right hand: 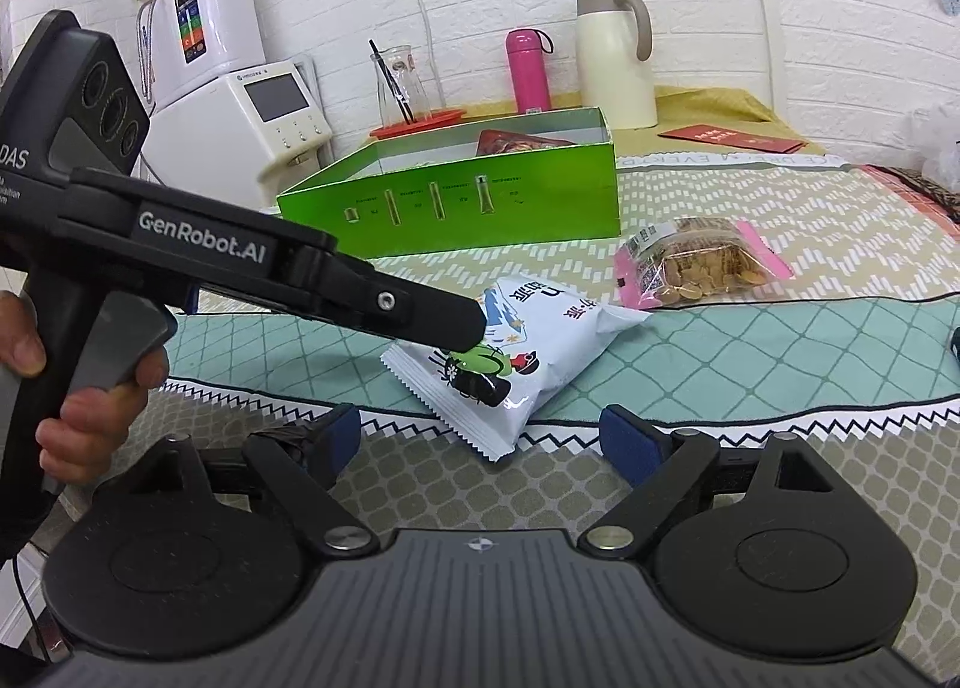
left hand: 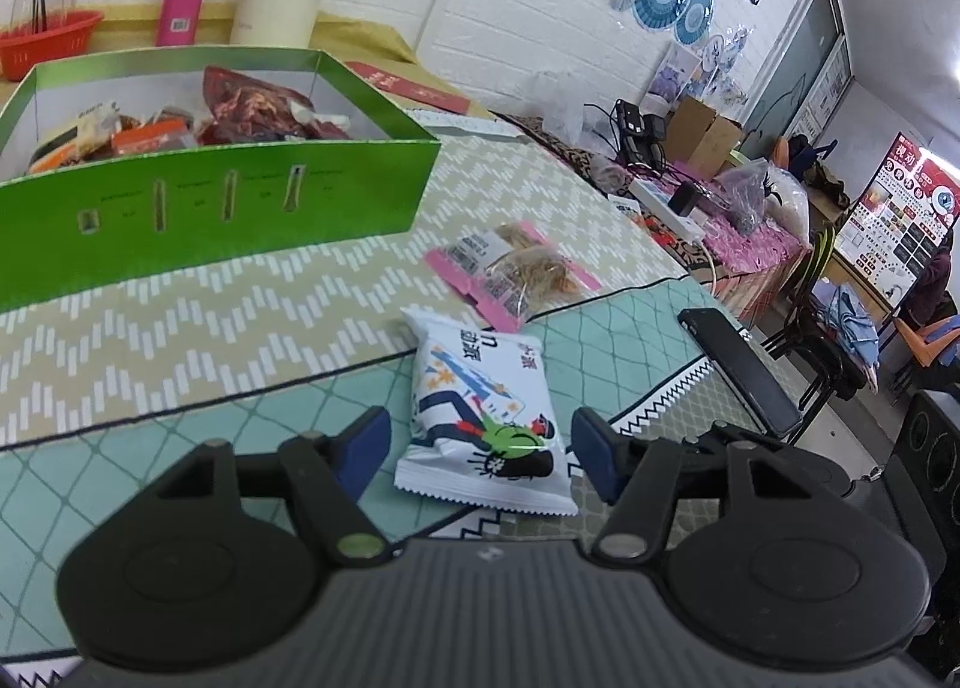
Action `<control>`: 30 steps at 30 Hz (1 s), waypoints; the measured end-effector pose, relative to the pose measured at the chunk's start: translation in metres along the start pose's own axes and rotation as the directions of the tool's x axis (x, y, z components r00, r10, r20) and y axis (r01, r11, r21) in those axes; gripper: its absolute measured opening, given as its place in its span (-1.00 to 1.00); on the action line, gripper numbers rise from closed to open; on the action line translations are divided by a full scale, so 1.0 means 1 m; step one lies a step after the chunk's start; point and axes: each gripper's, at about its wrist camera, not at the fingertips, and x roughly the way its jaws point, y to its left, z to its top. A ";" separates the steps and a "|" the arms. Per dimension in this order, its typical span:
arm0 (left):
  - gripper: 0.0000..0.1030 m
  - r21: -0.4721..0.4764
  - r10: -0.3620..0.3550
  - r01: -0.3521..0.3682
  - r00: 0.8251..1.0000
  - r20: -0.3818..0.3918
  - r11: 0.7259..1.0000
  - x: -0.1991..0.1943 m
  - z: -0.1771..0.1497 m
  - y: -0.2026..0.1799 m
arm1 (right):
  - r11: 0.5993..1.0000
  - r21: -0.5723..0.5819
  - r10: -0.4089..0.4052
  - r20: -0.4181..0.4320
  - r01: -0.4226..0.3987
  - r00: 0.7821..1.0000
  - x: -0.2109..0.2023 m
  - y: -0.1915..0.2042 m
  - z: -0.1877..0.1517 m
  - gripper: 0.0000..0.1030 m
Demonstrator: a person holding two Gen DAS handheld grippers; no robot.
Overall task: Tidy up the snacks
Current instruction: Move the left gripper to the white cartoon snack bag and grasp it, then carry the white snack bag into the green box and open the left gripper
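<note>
A white snack bag [left hand: 480,412] with a cartoon print lies on the teal mat; it also shows in the right wrist view [right hand: 516,352]. My left gripper [left hand: 480,448] is open with its jaws on either side of the bag's near end, just above it. A pink-edged bag of nuts [left hand: 516,268] lies beyond; it also shows in the right wrist view [right hand: 702,268]. The green box [left hand: 240,202] holds several snack packs and also shows in the right wrist view [right hand: 456,202]. My right gripper [right hand: 480,436] is open and empty, short of the white bag.
A black phone [left hand: 738,370] lies by the table's right edge. A cream thermos jug [right hand: 618,58], a pink bottle [right hand: 528,70], a glass carafe [right hand: 399,88] in a red basket and a white appliance [right hand: 240,124] stand behind the box. A cluttered table [left hand: 720,208] stands further right.
</note>
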 end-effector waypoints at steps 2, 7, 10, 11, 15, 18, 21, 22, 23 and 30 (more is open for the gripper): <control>0.22 -0.018 -0.003 0.003 1.000 -0.004 1.000 0.003 0.000 0.001 | 1.000 -0.004 -0.012 0.008 0.012 1.000 0.002 0.001 0.001 1.00; 0.09 -0.047 -0.006 0.006 1.000 0.002 0.999 0.008 0.000 0.005 | 0.999 -0.007 -0.050 0.028 0.050 0.998 0.008 0.002 0.002 1.00; 0.09 -0.049 -0.007 0.007 1.000 0.000 0.999 0.011 0.001 0.005 | 0.999 0.011 -0.047 0.031 0.047 0.998 0.010 -0.001 0.003 1.00; 0.09 -0.051 -0.009 0.009 1.000 0.000 0.999 0.011 0.001 0.006 | 0.999 0.016 -0.047 0.032 0.046 0.998 0.011 -0.001 0.003 1.00; -0.14 -0.060 -0.025 0.024 1.000 -0.005 0.998 0.015 -0.001 0.009 | 0.998 0.015 -0.063 0.038 0.063 0.997 0.015 0.000 0.005 1.00; -0.32 -0.060 -0.027 0.026 1.000 -0.011 0.998 0.018 -0.004 0.013 | 0.997 0.018 -0.081 0.046 0.080 0.996 0.017 0.001 0.005 0.80; -0.37 -0.050 -0.022 0.022 1.000 0.004 0.998 0.015 -0.006 0.013 | 0.997 0.011 -0.082 0.049 0.082 0.995 0.018 0.003 0.006 0.67; -0.39 -0.049 -0.021 0.021 1.000 0.009 0.999 0.013 -0.007 0.013 | 0.996 0.000 -0.089 0.051 0.089 0.995 0.018 0.005 0.006 0.62; -0.39 -0.046 -0.016 0.017 1.000 0.015 0.999 0.011 -0.009 0.013 | 0.995 -0.012 -0.094 0.052 0.095 0.994 0.017 0.008 0.006 0.56; -0.39 -0.051 0.006 -0.002 0.998 0.068 0.999 -0.016 -0.010 0.017 | 0.995 -0.060 -0.078 0.065 0.082 0.995 0.014 0.027 0.014 0.28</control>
